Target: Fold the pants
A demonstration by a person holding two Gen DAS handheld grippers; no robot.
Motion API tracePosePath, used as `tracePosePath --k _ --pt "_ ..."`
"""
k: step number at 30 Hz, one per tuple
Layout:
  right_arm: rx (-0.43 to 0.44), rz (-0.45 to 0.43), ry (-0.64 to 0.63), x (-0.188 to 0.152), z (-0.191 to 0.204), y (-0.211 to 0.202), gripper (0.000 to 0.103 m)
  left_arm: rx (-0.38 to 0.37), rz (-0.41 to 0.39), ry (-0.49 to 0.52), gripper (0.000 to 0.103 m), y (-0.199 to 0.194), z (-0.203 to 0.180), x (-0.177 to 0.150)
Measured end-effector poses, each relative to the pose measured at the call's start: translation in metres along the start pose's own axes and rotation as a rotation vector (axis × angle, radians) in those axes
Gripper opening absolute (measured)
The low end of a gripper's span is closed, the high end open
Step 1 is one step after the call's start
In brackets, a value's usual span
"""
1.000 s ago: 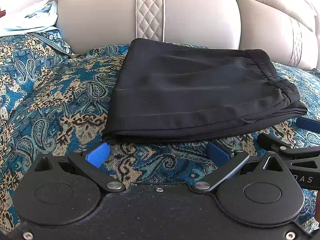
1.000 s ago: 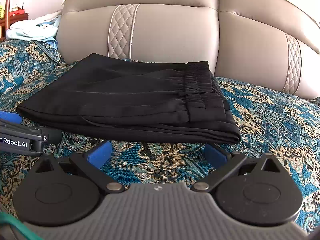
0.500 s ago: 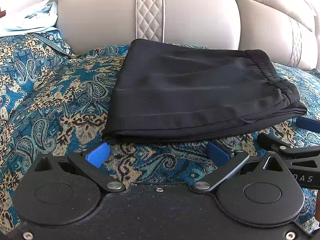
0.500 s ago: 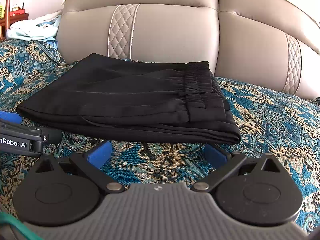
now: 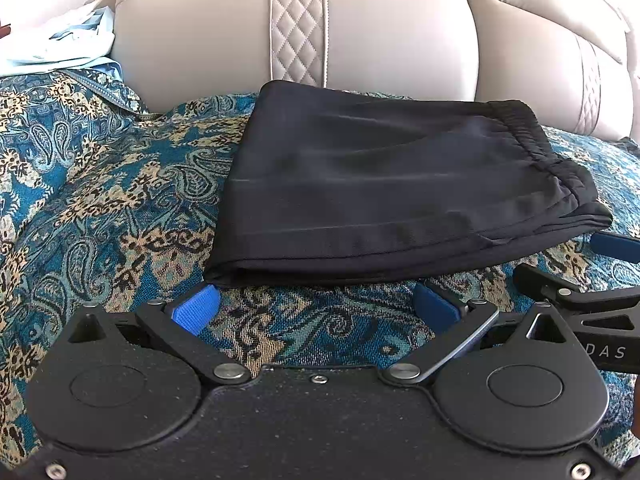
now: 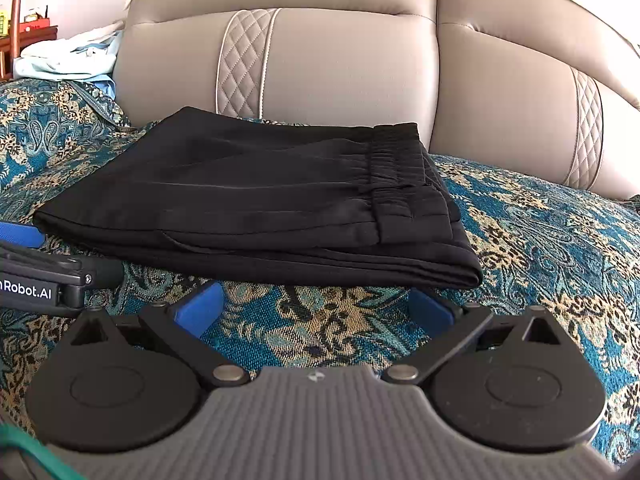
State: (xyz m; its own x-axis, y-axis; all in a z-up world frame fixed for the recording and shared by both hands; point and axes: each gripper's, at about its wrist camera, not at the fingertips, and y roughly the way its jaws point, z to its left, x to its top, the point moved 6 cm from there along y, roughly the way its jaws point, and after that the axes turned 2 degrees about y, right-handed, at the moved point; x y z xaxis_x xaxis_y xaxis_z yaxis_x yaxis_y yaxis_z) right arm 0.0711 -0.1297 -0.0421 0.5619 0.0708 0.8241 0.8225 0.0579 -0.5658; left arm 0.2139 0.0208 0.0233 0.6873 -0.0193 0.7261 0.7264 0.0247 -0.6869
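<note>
Black pants (image 5: 384, 192) lie folded into a flat stack on the teal paisley cover, elastic waistband to the right (image 6: 256, 208). My left gripper (image 5: 316, 308) is open just in front of the stack's near left corner, blue pads empty. My right gripper (image 6: 316, 306) is open just in front of the near right corner, nothing between its pads. Each gripper also shows at the edge of the other's view: the right gripper (image 5: 600, 268) and the left gripper (image 6: 40, 260). Neither touches the pants.
The beige quilted sofa backrest (image 6: 340, 64) rises right behind the pants. A pale blue and white cloth (image 5: 68, 48) lies bunched at the far left. The paisley cover (image 6: 540, 240) spreads to both sides of the stack.
</note>
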Motion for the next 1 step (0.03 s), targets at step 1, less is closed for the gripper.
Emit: tracePosePath --k 1 --pt "0.000 0.000 0.000 0.0000 -0.0002 0.0001 0.103 0.000 0.001 0.000 0.103 -0.0002 0.0001 -0.0006"
